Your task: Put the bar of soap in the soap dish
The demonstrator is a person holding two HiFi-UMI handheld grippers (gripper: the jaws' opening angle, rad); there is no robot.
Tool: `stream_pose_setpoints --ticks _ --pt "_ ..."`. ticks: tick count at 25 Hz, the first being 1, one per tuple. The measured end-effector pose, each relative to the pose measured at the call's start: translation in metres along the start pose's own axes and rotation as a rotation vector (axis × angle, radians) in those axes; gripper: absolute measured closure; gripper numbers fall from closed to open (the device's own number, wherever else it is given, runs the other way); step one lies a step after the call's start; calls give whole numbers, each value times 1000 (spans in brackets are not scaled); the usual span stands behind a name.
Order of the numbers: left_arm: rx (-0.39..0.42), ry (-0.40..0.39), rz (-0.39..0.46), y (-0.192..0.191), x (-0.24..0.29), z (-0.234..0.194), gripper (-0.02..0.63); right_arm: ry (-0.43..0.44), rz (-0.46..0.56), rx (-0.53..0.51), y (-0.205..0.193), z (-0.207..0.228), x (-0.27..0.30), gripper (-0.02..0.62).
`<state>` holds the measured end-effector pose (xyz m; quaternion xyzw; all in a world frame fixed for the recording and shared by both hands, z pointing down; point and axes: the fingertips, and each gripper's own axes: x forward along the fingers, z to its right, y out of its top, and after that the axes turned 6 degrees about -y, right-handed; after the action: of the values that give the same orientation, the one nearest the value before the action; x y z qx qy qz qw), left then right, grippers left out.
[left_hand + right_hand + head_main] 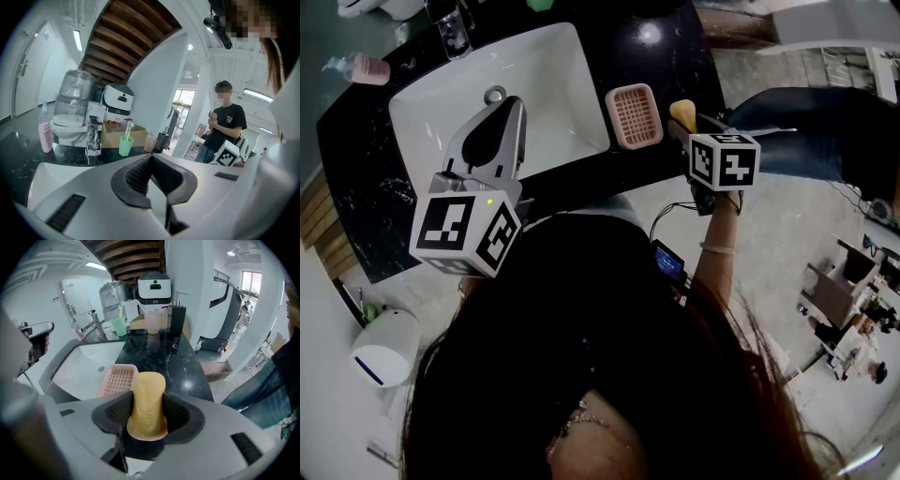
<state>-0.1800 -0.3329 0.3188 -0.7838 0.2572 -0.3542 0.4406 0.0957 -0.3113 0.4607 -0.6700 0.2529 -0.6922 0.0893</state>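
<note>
Your right gripper [685, 118] is clamped on the bar of soap [682, 111]. In the right gripper view its 2 jaws press the yellow bar [147, 404] from both sides, open only as wide as the bar, which stands on end out of the dark pads. In the head view the soap sits right of centre near the top of the frame, just to the right of the pink soap dish [634, 115] and not touching it. The dish lies on the black counter [675, 56], right beside the white sink [534, 75]. In the right gripper view the dish [117, 380] shows just above and left of the bar. Your left gripper [492, 141] is at centre left of the head view, over the sink. In its own view the jaws meet at the tips with nothing between them, and a green cup [125, 145] stands on the counter beyond.
</note>
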Motion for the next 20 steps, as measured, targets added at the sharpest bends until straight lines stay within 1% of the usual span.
stream_pose_setpoints --ticks 13,20 --pt "-23 39 11 -2 -19 -19 611 44 -2 -54 17 -33 2 391" --pt "-36 69 20 -2 -28 -28 611 85 -10 -72 23 -50 9 391"
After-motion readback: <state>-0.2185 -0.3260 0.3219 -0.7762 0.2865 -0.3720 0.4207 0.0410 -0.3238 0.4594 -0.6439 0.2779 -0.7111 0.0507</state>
